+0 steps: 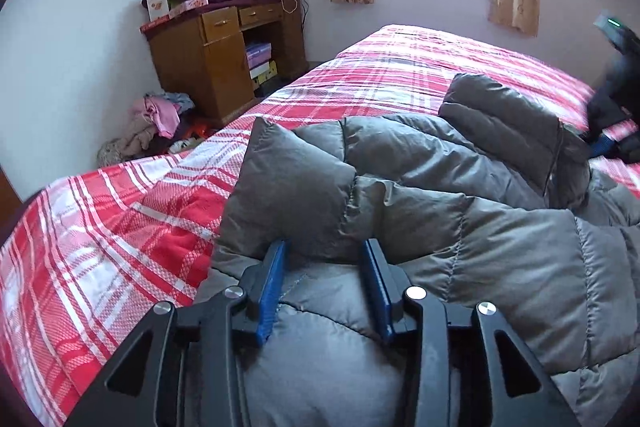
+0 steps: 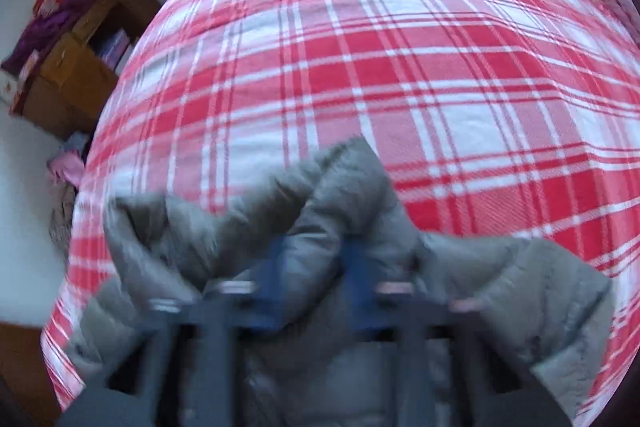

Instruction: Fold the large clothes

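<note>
Handling puffy, light, slippery jacket on bed: left gripper fingers spread wide over its edge, right gripper pinching a bunched fold; grab seams.

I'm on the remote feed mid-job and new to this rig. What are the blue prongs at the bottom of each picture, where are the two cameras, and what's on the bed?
Each picture comes from a camera mounted on a handheld gripper, looking forward along its two blue jaws.

The left gripper has its jaws spread, with part of the grey puffer jacket between them; it looks open, not clamped.

The right gripper view is motion-blurred. Its jaws seem to have a bunched fold of the same jacket between them, but I can't confirm the grip.

The jacket lies on a bed with a red and white plaid bedspread.
</note>
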### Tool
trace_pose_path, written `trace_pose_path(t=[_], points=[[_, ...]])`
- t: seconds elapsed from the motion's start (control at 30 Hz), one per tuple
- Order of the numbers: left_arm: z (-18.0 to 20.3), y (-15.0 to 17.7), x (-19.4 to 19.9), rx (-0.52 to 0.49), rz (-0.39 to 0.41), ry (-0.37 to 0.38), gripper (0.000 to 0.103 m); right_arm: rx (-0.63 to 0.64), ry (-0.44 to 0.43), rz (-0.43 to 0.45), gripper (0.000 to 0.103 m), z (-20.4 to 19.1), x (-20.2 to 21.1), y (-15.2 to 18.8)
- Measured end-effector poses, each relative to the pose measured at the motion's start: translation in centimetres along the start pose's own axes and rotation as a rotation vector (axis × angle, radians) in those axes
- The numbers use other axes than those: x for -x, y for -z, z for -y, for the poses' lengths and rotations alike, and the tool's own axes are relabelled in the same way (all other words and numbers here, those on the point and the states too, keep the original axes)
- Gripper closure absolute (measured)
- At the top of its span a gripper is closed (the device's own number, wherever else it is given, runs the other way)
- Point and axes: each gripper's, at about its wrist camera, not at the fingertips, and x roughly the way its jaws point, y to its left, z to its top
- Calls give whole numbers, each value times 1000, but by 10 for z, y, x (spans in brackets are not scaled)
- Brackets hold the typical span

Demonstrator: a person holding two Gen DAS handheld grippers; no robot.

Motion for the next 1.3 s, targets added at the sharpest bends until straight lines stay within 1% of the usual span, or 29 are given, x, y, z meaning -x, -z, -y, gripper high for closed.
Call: trace_pose_path(t=[0.03,0.1,0.2,0.23,0.3,0.33,0.37,0.4,0.43,0.47,0.5,0.57,0.63,0.7,0.73,0.77,0.8,0.87,0.9,0.97,1.0,1.03,1.07,1.1,1.17,1.2,1.23,1.27,1.3], points=[[-2,0,-1,11,-3,10,61,18,-11,11,89,5,8,8],[-4,0,-1,25,-6,24,60,46,8,38,91,19,26,26],[-6,0,-2,37,-10,38,60,26,11,63,91,46,44,51],[-6,0,-2,38,-10,39,59,2,1,65,91,61,46,65],[-6,0,-3,37,-13,45,59,-20,4,57,91,77,40,82],[-7,0,-2,40,-14,55,59,-36,-7,55,95,87,31,93],[-8,1,-2,46,-15,74,58,-50,-32,75,97,96,25,101],[-10,1,-1,51,-16,96,58,-42,-76,157,97,103,24,111],[-12,1,0,56,-24,132,58,-7,-98,236,97,105,24,120],[-13,-1,2,42,-37,151,58,14,-109,292,97,106,24,128],[-12,-4,6,21,-47,158,58,3,-127,321,97,109,24,133],[-11,-20,19,9,-46,203,58,-29,-163,329,97,116,25,134],[-6,-45,31,22,-27,282,57,-41,-186,327,97,120,24,132],[8,-77,35,27,-25,327,46,-36,-181,333,97,117,23,130],[17,-92,33,32,-29,342,35,-29,-170,337,97,116,24,129],[26,-106,30,42,-26,352,30,-26,-165,340,97,114,24,131],[36,-119,25,51,-24,360,30,-23,-162,342,97,113,24,131],[60,-140,7,38,-57,354,30,-24,-163,343,97,111,22,130],[72,-148,-6,32,-96,342,30,-26,-166,343,97,111,22,130],[89,-151,-33,42,-189,337,30,-26,-169,345,97,114,23,134],[96,-148,-52,56,-266,327,30,-27,-173,347,97,117,24,136],[98,-144,-62,68,-305,313,30,-29,-178,348,97,117,25,137],[97,-139,-71,93,-332,295,30,-31,-182,349,97,119,25,139],[94,-132,-75,118,-333,286,34,-34,-188,350,97,119,25,139],[87,-122,-70,127,-321,314,77,-38,-197,349,97,122,25,140],[86,-119,-66,119,-326,330,80,-41,-202,349,97,123,25,140],[83,-115,-58,108,-308,329,82,-42,-207,349,97,124,25,140],[81,-109,-47,88,-280,320,85,-44,-211,348,97,126,25,140],[80,-104,-40,72,-273,312,86,-46,-216,347,97,127,24,140]])
